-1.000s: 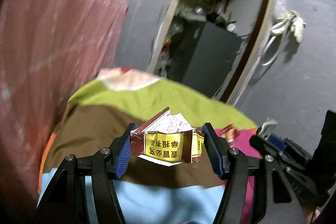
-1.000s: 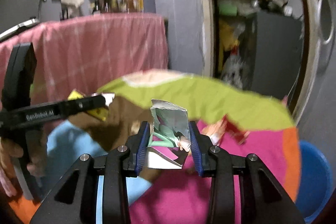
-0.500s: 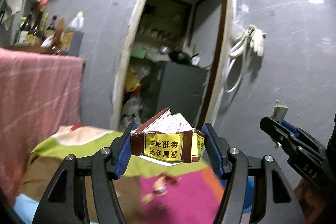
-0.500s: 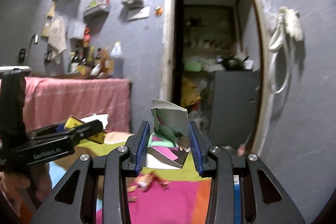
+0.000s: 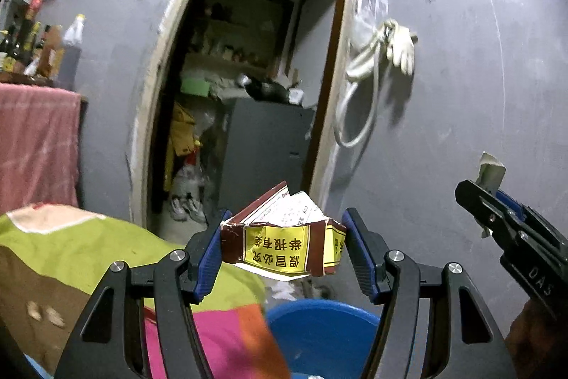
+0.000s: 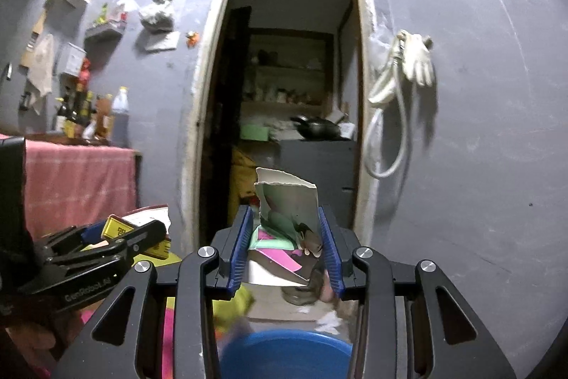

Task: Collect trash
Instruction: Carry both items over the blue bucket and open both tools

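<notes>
Carrying two pieces of trash toward the blue bin [image 5: 321, 325], low in both wrist views, just beyond the edge of the worktop [image 5: 88, 258] with its multicoloured cloth. Left claw [image 5: 284, 245] clamped on a crushed brown-and-yellow carton [image 5: 280, 247], held crosswise between the blue pads, printed yellow label facing the camera, torn flaps and white inner card standing up along the top edge. Right claw [image 6: 285, 242] clamped on a torn illustrated packet [image 6: 287, 222], held upright, ragged pale upper edge above the pads, green and pink print lower down. Both pieces lifted clear of the worktop, in the air above and short of the bin. Judged progress: pickup done for these two pieces; release into the bin still to come. Small scraps [image 5: 44, 311] left lying on the brown patch of cloth, too blurred to identify, possibly further trash. Pale litter [image 6: 332, 318] also visible on the floor past the bin. Bin contents not discernible. Both pieces light, crumpled and thin-walled, likely to drop freely once the pads part.
</notes>
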`<state>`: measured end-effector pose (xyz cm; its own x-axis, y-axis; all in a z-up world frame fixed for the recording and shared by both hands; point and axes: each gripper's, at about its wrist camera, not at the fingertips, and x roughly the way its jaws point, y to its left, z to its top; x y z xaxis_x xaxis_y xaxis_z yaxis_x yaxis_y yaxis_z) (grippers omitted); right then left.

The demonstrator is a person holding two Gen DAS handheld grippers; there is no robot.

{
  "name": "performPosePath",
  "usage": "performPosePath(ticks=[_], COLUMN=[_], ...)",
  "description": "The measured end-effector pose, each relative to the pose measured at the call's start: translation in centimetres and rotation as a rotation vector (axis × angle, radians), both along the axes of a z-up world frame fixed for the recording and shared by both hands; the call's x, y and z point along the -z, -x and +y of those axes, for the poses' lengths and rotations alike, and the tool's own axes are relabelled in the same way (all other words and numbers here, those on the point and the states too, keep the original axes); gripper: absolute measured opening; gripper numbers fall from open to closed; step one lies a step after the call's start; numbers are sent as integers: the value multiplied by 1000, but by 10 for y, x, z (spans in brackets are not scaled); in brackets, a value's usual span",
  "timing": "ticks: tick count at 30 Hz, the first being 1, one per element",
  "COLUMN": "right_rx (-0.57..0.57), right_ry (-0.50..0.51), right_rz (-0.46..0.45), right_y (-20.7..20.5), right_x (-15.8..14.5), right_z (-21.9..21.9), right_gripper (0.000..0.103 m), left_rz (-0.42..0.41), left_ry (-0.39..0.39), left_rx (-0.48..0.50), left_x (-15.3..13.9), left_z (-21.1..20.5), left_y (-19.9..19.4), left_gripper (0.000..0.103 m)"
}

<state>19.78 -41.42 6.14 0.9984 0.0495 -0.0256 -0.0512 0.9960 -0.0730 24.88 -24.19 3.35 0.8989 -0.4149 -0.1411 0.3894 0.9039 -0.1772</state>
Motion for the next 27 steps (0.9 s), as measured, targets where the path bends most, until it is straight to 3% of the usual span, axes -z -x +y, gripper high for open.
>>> performPosePath(ticks=[6, 13, 19, 21, 27], right_rx=[35, 26, 11, 7, 16], right_ry=[-52, -133, -188, -199, -208], right_rz=[101, 233, 318, 336, 335], right_y=[-18, -35, -50, -54, -52], right_x=[41, 82, 101, 104, 99], right_z=[-35, -56, -65, -66, -67], right_gripper=[37, 38, 38, 45, 50], left_rz=[110, 256, 364, 395, 417], left_ry=[-54, -76, -90, -85, -58], left_rx=[36, 65, 102, 115, 140], left_x=[27, 54, 72, 75, 71], left_z=[-35, -46, -49, -48, -39], left_y=[-24, -52, -70, -74, -74], left_gripper=[58, 58, 58, 58, 59])
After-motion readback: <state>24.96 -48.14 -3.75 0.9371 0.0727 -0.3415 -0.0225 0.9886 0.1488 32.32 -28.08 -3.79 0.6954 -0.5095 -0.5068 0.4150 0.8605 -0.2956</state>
